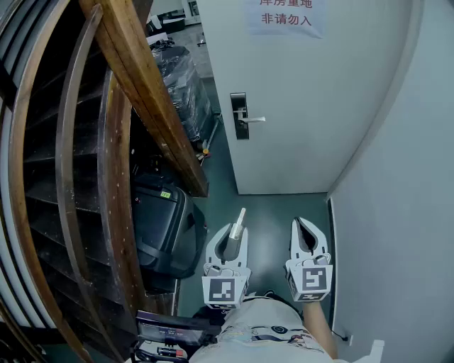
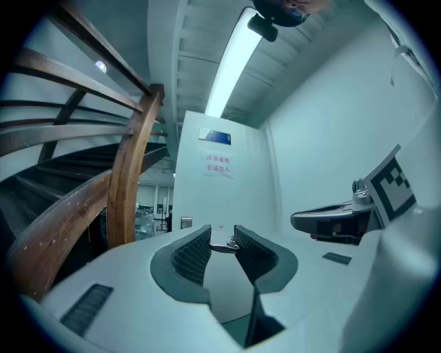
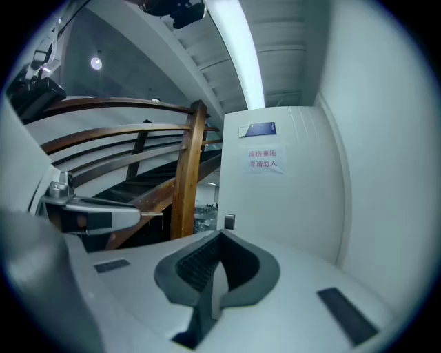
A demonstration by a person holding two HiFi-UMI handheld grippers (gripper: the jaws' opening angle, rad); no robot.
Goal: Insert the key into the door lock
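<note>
The white door (image 1: 298,92) stands a few steps ahead. Its dark lock plate (image 1: 239,115) carries a silver lever handle (image 1: 253,119). My left gripper (image 1: 234,228) is held level and is shut on a small silver key (image 1: 240,217), whose blade sticks out forward toward the door. In the left gripper view the key (image 2: 224,246) lies pinched between the ribbed pads, with the lock plate (image 2: 186,222) small and far off. My right gripper (image 1: 298,222) is level beside it, shut, with nothing in it. From the right gripper view the lock plate (image 3: 229,221) sits beyond the closed jaws.
A wooden curved staircase (image 1: 135,85) fills the left side. Below it sits a black case (image 1: 159,223). Wrapped goods (image 1: 181,78) stand left of the door. A white wall (image 1: 404,213) closes the right side. A paper sign (image 1: 284,15) hangs on the door.
</note>
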